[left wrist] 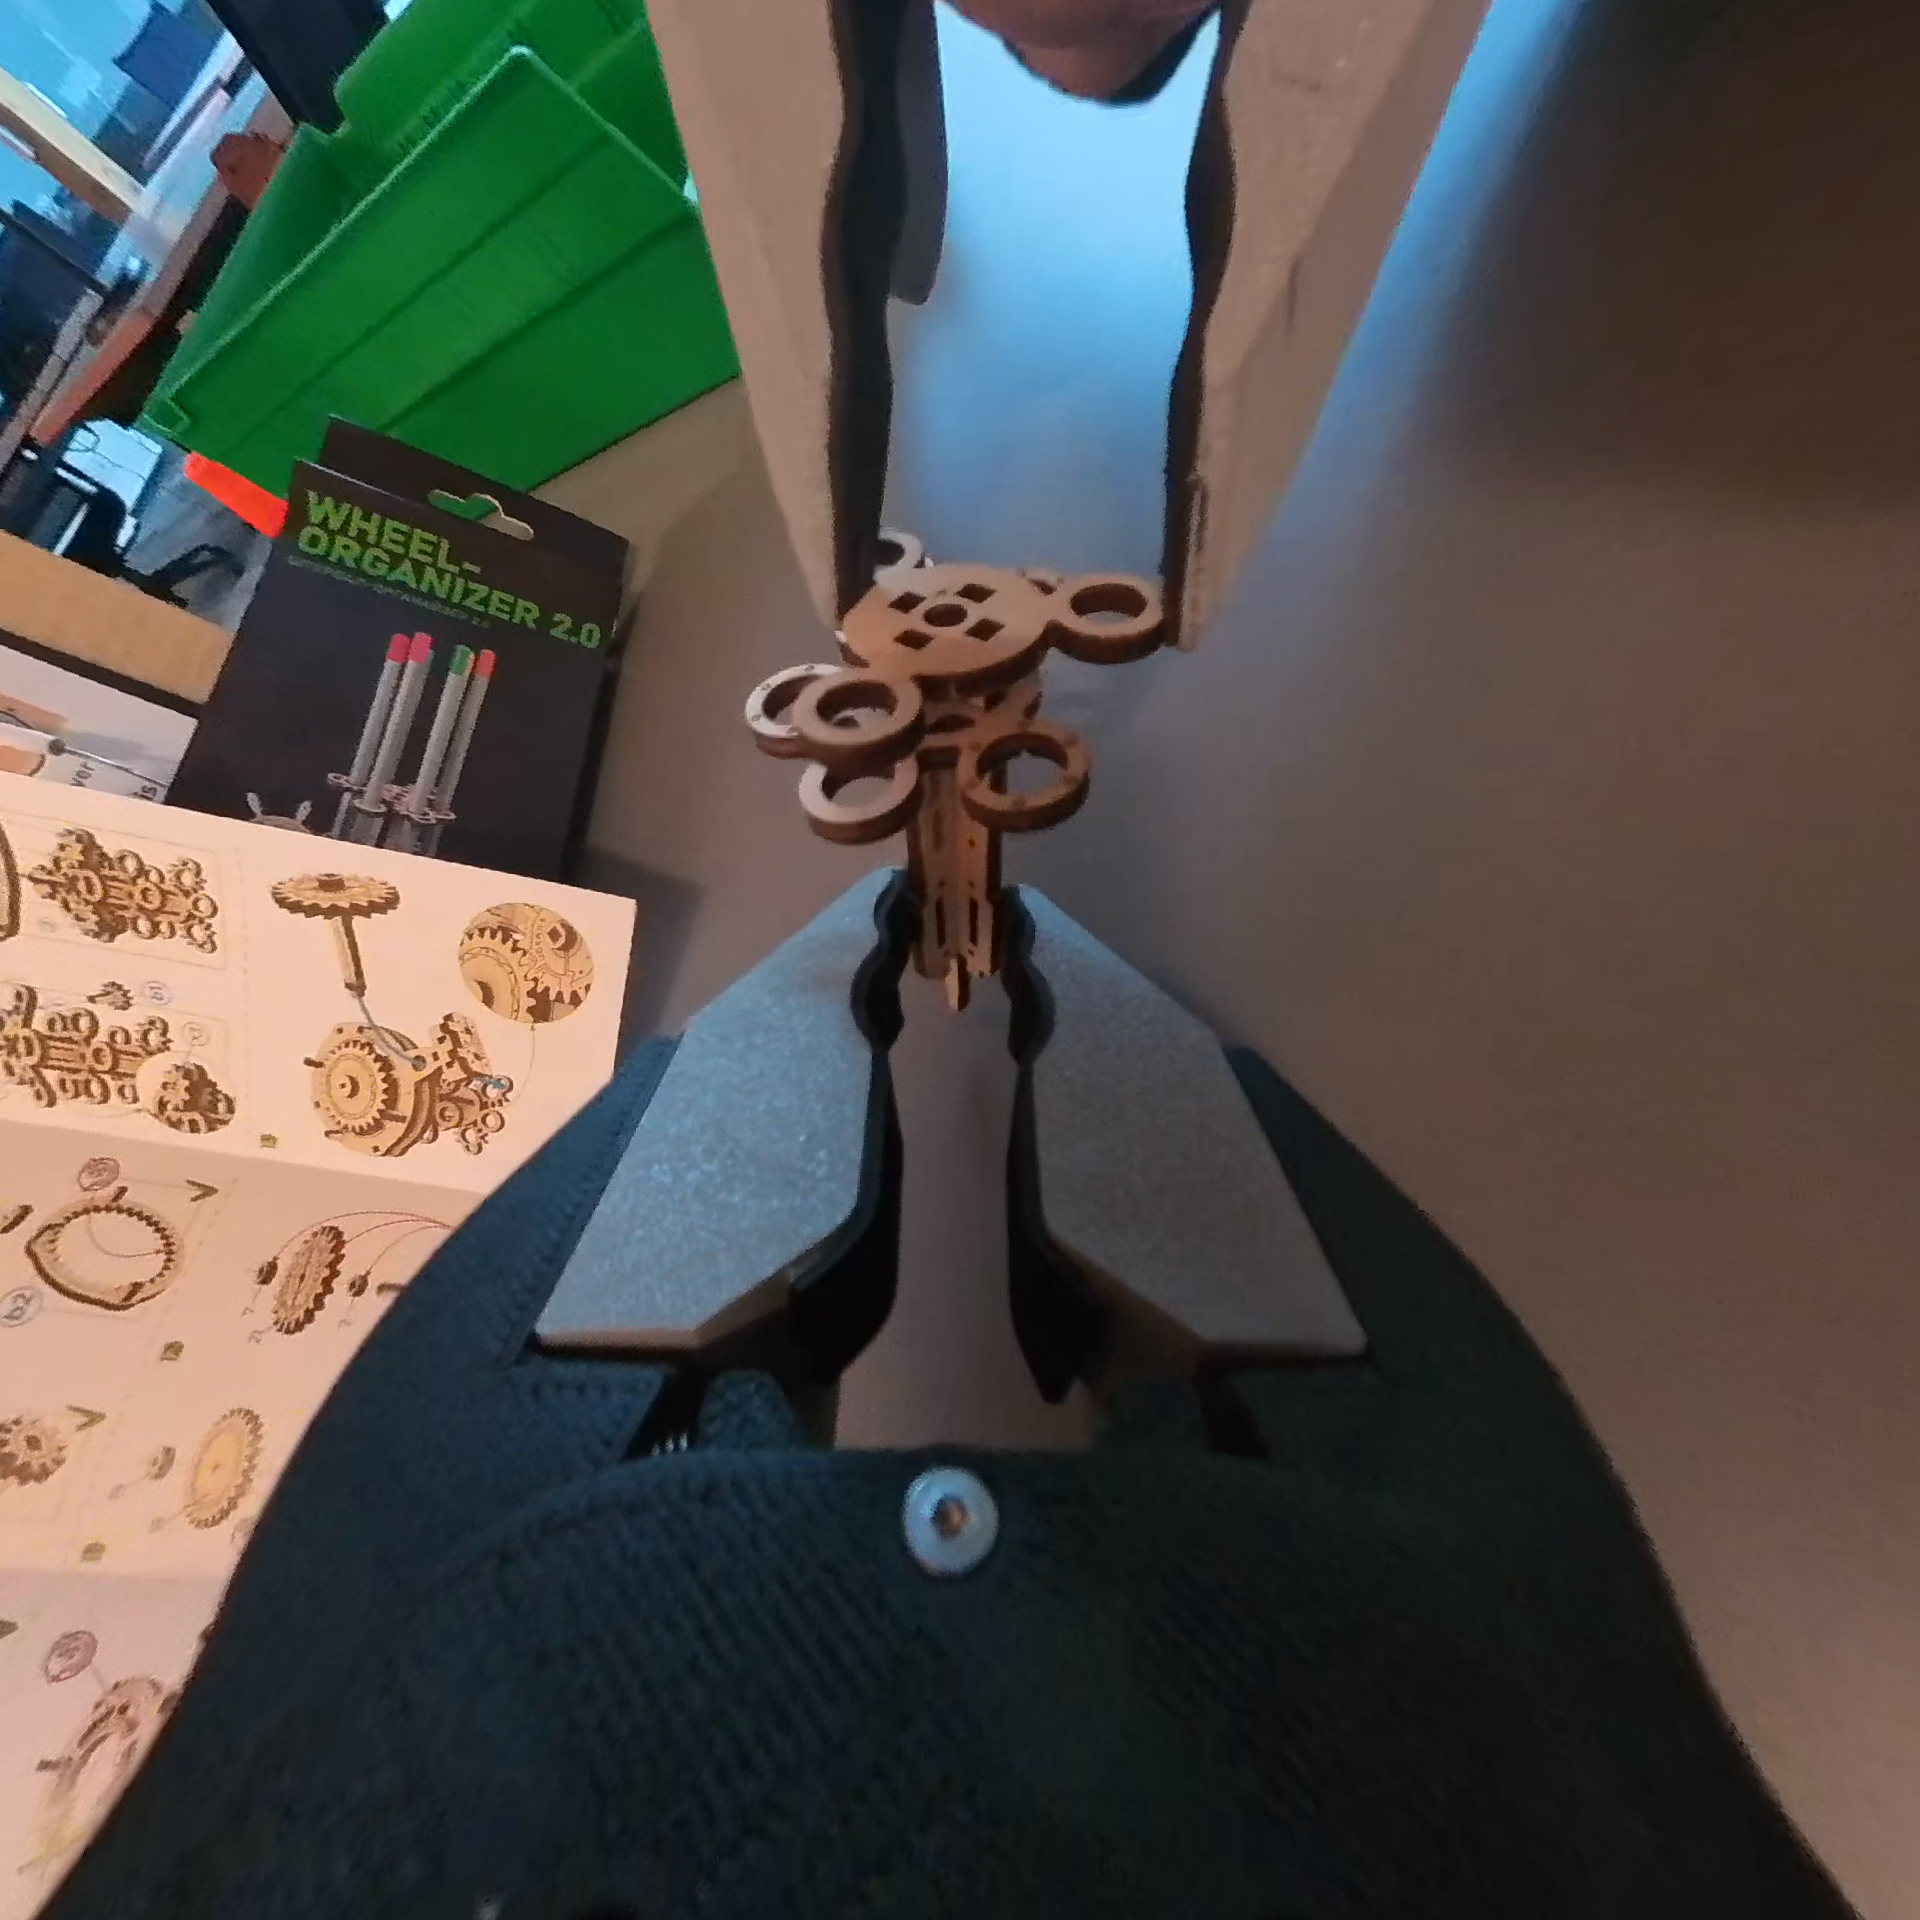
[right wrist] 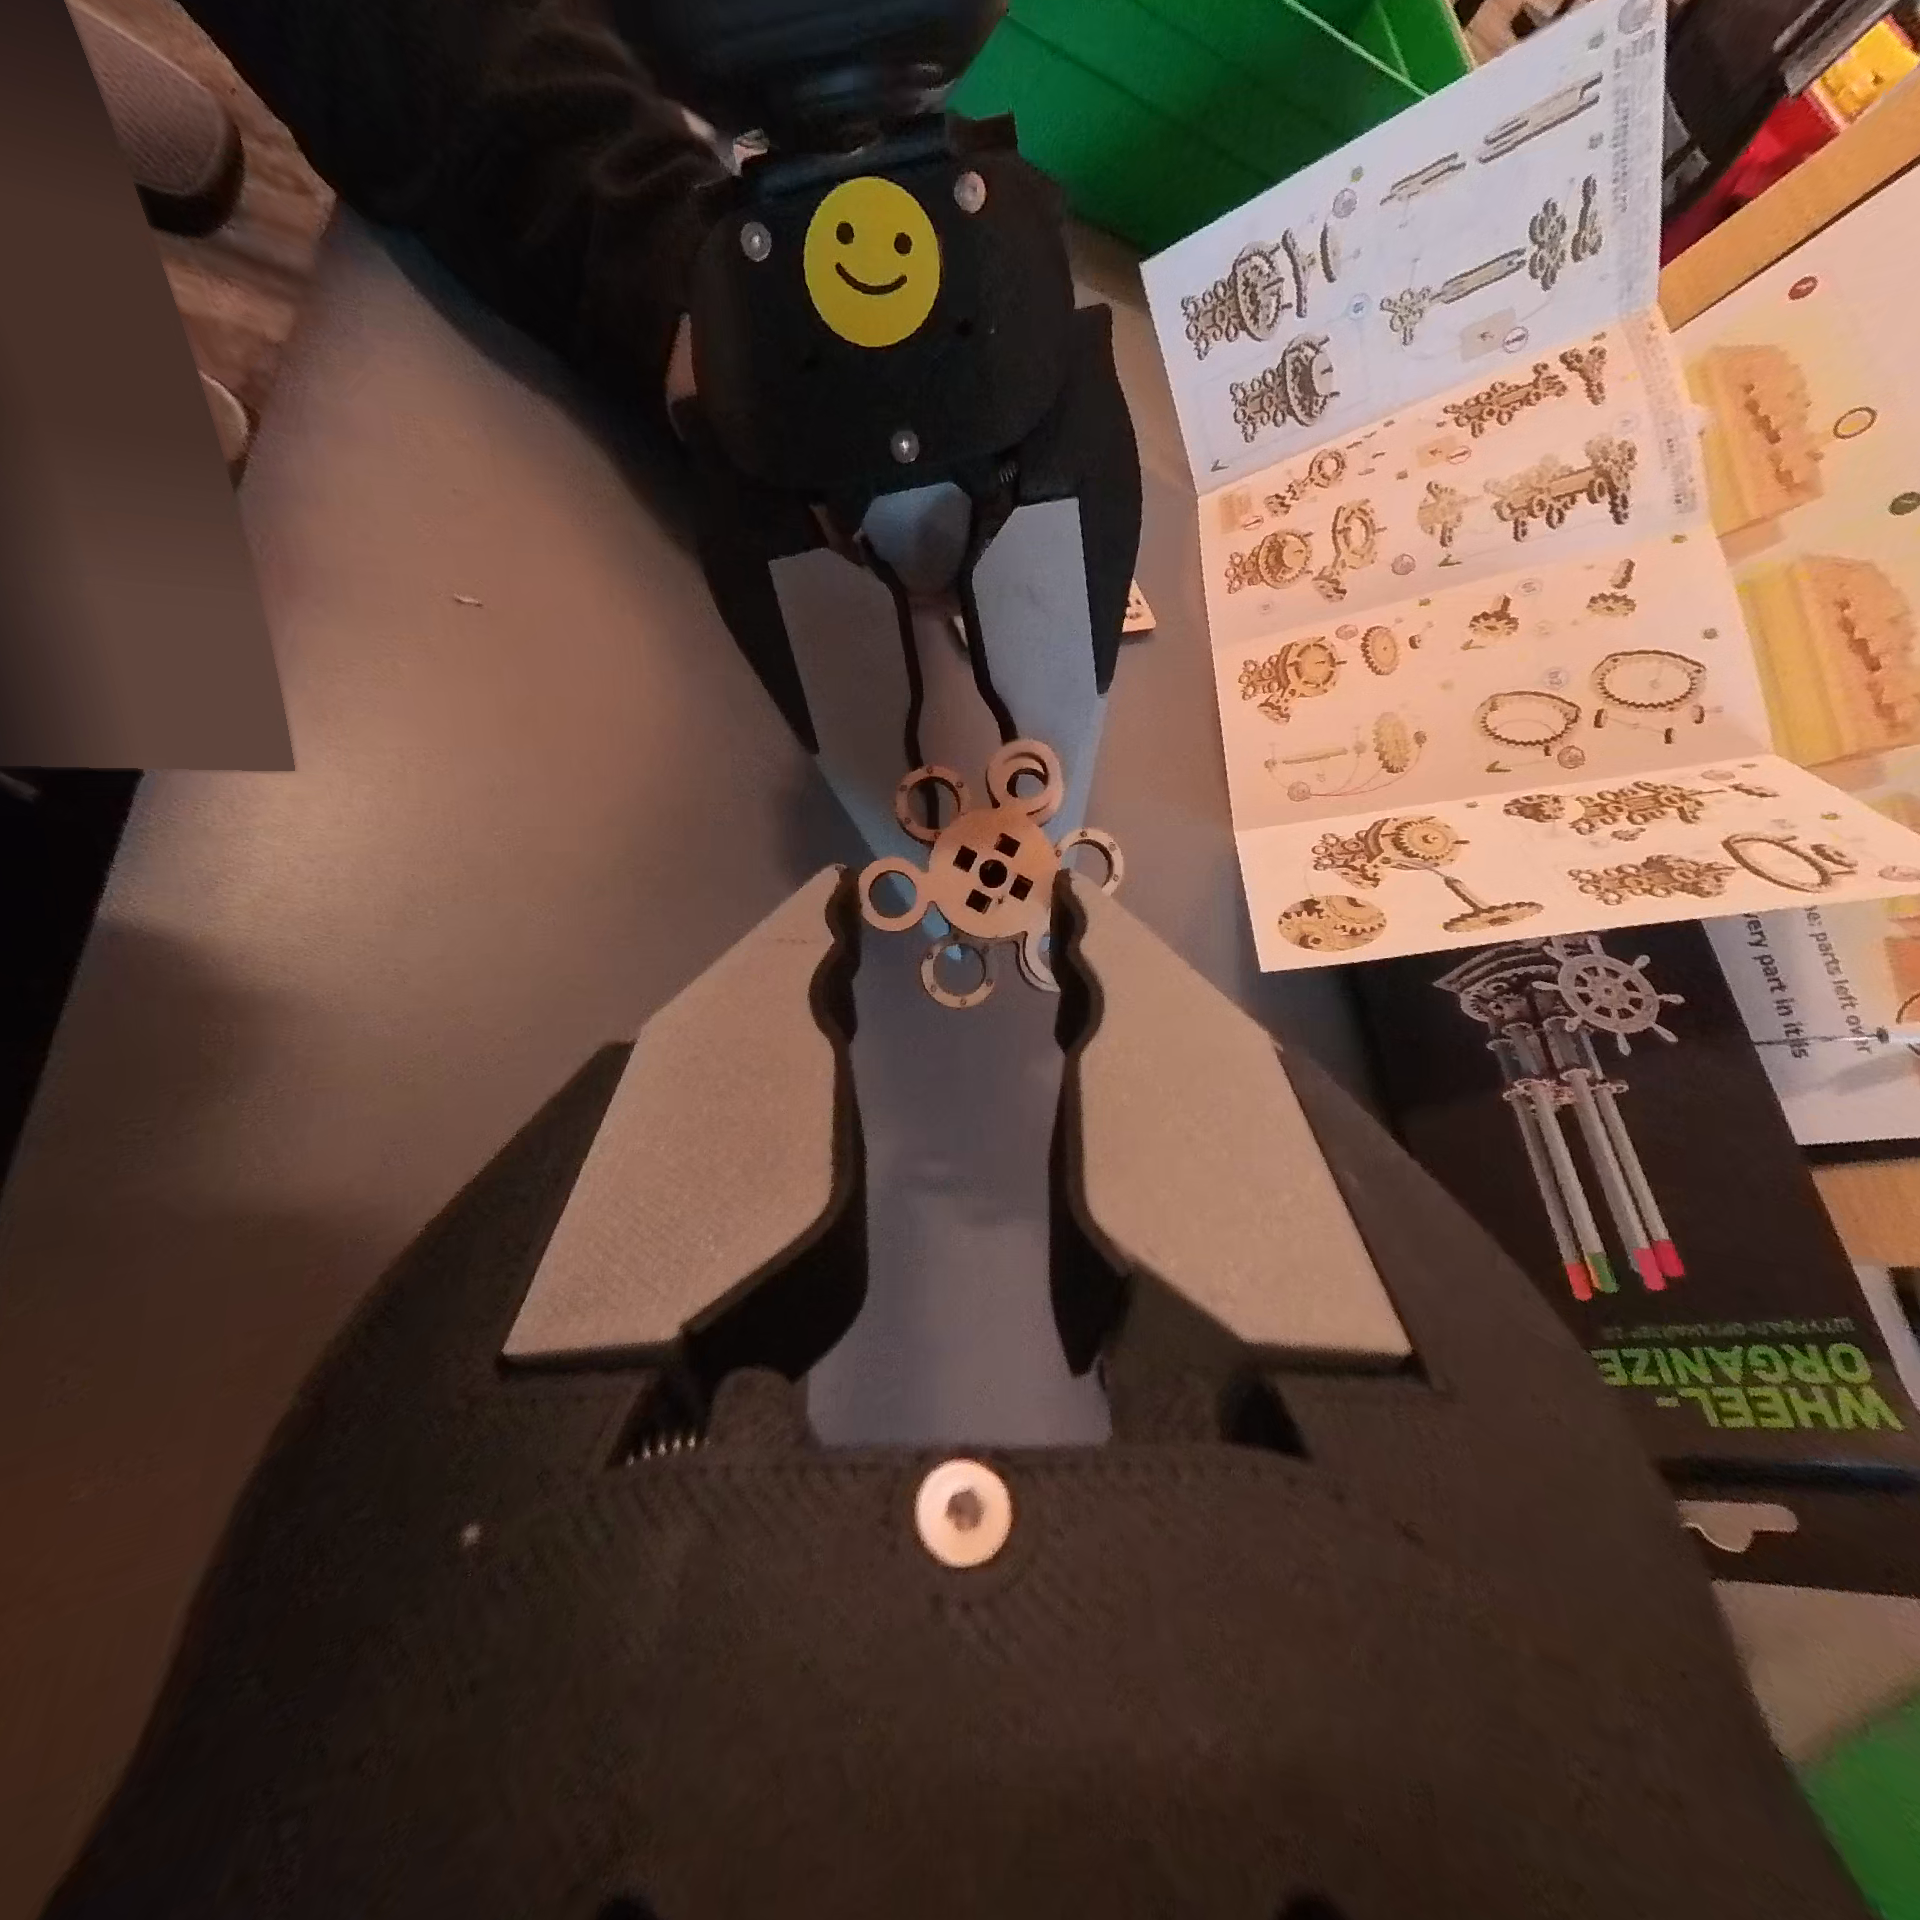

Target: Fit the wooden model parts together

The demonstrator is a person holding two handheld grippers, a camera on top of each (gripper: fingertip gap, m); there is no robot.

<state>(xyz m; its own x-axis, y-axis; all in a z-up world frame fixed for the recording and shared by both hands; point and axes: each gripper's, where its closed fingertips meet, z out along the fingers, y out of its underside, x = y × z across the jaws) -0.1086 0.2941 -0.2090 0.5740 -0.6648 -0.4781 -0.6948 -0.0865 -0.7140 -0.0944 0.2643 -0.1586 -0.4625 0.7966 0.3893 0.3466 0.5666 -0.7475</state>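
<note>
My left gripper (left wrist: pixel 951 925) is shut on the lower end of a wooden shaft (left wrist: pixel 948 883) and holds it upright above the grey table (left wrist: pixel 1558 935). Wooden ring plates (left wrist: pixel 935 758) sit stacked on the shaft. My right gripper (right wrist: pixel 961 904) is shut on the top wooden ring disc (right wrist: pixel 992 873), which has a round centre hole and square slots, and holds it at the shaft's top end. In the left wrist view the right gripper (left wrist: pixel 1013 613) comes in from above around that disc (left wrist: pixel 966 623). In the right wrist view the left gripper (right wrist: pixel 961 748) shows behind the disc, with a yellow smiley sticker (right wrist: pixel 873 260).
A folded instruction sheet (left wrist: pixel 260 1039) (right wrist: pixel 1455 623) lies beside the work spot. A black product box (left wrist: pixel 416 665) (right wrist: pixel 1610 1143) lies next to it. Green bins (left wrist: pixel 447 260) (right wrist: pixel 1195 94) stand at the table's back. Left tips to right tips: about 6 centimeters.
</note>
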